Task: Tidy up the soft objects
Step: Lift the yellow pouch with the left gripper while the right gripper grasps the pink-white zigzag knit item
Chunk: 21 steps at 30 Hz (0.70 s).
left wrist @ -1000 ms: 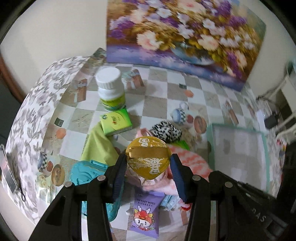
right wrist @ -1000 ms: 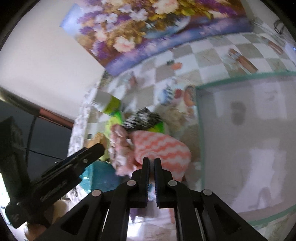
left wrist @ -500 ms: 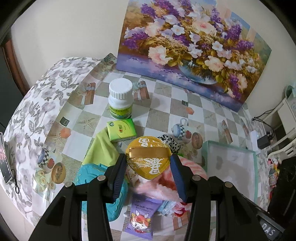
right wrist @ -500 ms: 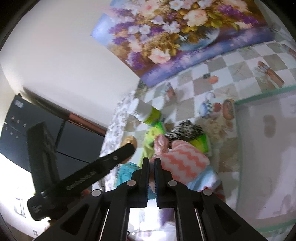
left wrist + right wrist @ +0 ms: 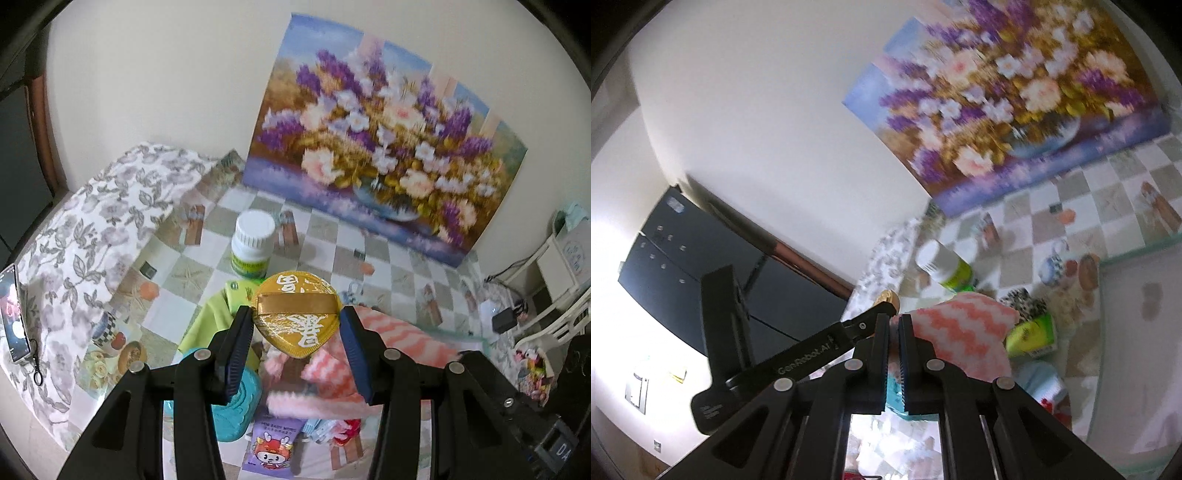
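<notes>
- left hand-held gripper clamps the gold puff, above the teal tray
- right hand-held gripper pinched on the pink chevron cloth, just beside the tray, which looks bare inside

Left wrist view: gold pad covers the upper edge of the green cloth and the foot of the white-capped bottle. Purple wipes pack cut off at the bottom edge. Pink zigzag towel partly behind the right finger.

Right wrist view: flower painting smeared (motion blur). Whether the shut jaws of the right gripper pinch the towel cannot be told. Teal-rimmed tray runs off the right edge.
</notes>
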{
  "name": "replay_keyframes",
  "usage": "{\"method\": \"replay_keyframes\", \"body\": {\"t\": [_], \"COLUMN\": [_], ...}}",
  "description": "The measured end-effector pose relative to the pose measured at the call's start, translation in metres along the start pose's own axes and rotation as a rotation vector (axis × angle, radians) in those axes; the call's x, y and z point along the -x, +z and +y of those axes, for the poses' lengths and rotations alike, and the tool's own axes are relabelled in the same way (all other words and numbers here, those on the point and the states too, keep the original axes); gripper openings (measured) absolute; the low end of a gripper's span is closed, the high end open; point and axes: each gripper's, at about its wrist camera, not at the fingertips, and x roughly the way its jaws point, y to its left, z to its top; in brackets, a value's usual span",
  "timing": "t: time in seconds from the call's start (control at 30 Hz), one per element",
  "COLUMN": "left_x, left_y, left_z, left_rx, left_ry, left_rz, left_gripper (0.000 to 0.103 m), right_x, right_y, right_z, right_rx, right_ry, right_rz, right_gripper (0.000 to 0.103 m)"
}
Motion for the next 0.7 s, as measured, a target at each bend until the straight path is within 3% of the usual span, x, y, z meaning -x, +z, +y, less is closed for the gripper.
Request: {"method": "replay_keyframes", "body": {"t": [0.27,0.4,0.7], "left_x": [0.036,0.042,0.027], "left_y": [0.005,0.003,-0.016], "left_z": [-0.005,-0.016,-0.075], "left_rx": [-0.003,-0.020,-0.145], "left_ry": [-0.038,-0.053,-0.117], "left_rz": [-0.099,-0.116,-0.057], "left_gripper": [0.050,0.050,0.050], "right_x": [0.044,0.074,0.145], "right_y": [0.009,0.012,0.018], "right_z": [0.025,0.032,0.021], "right_rx": [0.055,0.093,0.103], "right_ry": [0.015,-0.063,-0.265], "right_rz": [-0.133,-0.217,-0.385], "right_gripper": [0.005,0.005,0.005]}}
